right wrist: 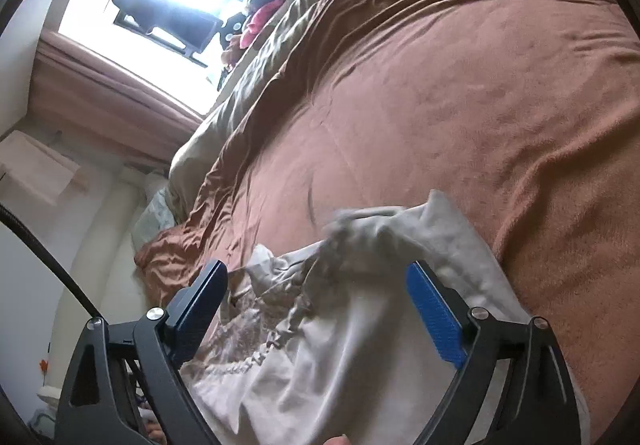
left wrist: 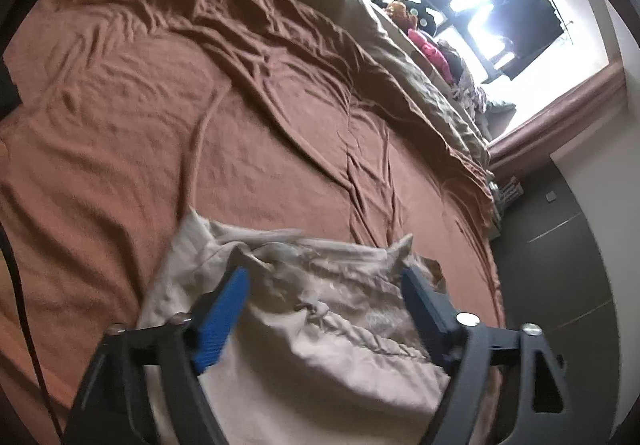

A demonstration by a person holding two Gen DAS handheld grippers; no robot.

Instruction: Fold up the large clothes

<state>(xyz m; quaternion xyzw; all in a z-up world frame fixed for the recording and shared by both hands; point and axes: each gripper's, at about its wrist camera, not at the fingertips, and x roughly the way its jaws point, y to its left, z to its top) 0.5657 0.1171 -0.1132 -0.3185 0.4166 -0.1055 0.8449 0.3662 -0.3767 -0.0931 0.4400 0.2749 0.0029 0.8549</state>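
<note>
garment: crumpled pale beige cotton garment [left wrist: 304, 309] with a gathered drawstring band, bunched at the near edge of the rust-brown bed blanket [left wrist: 168, 117]
left gripper [left wrist: 325, 279]: blue-padded fingers spread wide, cloth beneath, nothing pinched
right gripper [right wrist: 316, 277]: likewise spread, nothing pinched
handling: likely light, limp, not fragile; best pinched at the gathered band's two ends
writing: none readable

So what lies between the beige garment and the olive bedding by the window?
In the left wrist view, only wrinkled brown bedspread lies between the beige garment and the olive bedding; no other item rests there. The right wrist view agrees.
</note>
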